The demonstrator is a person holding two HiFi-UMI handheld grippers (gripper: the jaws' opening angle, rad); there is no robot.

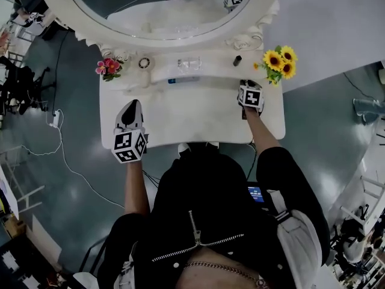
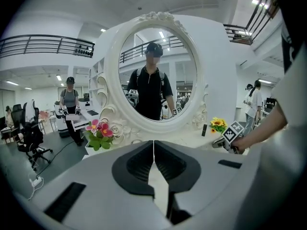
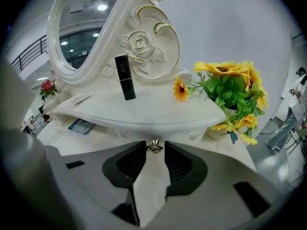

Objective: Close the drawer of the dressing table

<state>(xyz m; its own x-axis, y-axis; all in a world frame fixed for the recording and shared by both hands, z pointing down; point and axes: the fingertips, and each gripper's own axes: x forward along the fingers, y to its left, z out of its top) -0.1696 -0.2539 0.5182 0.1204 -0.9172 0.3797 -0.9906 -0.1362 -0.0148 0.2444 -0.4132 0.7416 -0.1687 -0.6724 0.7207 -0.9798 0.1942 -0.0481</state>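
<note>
The white dressing table has a raised shelf with a small drawer front under it. The drawer's metal knob sits between the tips of my right gripper, and a narrow gap shows beside it, so the jaws are open. The drawer front looks level with the shelf's edge. In the head view my right gripper is at the table's right rear. My left gripper hovers over the table's left front. Its jaws are shut and hold nothing.
A black lipstick tube stands on the shelf by the oval mirror. Sunflowers fill the right rear corner and pink flowers the left rear. A blue card lies under the shelf. My legs are at the front edge.
</note>
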